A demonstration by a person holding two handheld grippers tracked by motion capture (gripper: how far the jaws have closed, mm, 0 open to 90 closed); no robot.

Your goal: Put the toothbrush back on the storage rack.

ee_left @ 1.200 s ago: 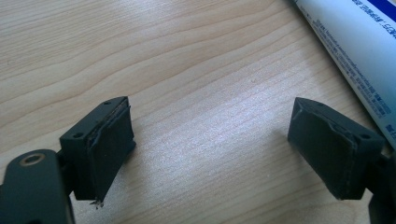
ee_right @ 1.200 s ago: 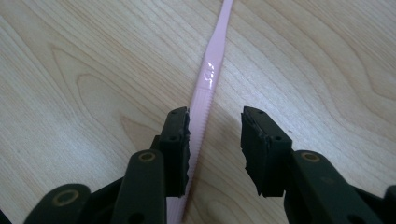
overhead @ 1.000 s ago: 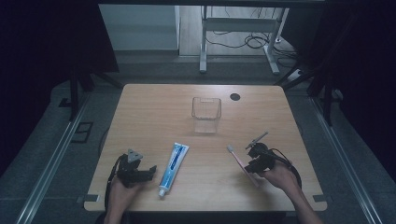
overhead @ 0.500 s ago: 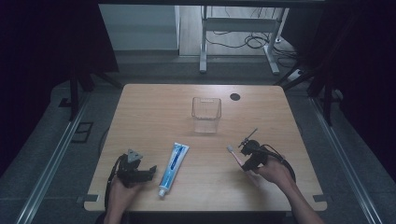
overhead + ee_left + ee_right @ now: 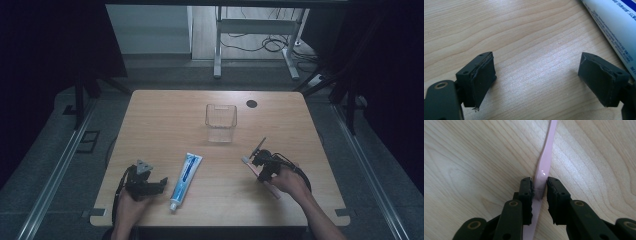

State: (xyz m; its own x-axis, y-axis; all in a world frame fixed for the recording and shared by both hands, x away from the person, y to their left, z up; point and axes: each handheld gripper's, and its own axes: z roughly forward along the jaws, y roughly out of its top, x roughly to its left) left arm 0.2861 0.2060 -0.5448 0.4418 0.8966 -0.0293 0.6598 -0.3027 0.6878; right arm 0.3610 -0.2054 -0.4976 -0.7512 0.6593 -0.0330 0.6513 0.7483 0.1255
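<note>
Table [image 5: 165, 115] of pale wood; right tongs [image 5: 539, 188] seemingly pinch toothbrush [image 5: 543, 162], left tongs [image 5: 536, 75] agape.

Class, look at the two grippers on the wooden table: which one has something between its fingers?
The right gripper: its fingers clamp a pink toothbrush handle. The left gripper stands open over bare wood beside the white toothpaste tube.

Right hand-held gripper [image 5: 539, 187] just closing, apparently pinching; left hand-held gripper [image 5: 536, 80] wide.

Toothbrush [image 5: 543, 167] head runs off the top edge of the right gripper view, beyond the jaws. Its handle end is hidden under the right gripper [image 5: 539, 191]. Toothpaste tube [image 5: 614, 27] is cut off at the left gripper view's right edge.
</note>
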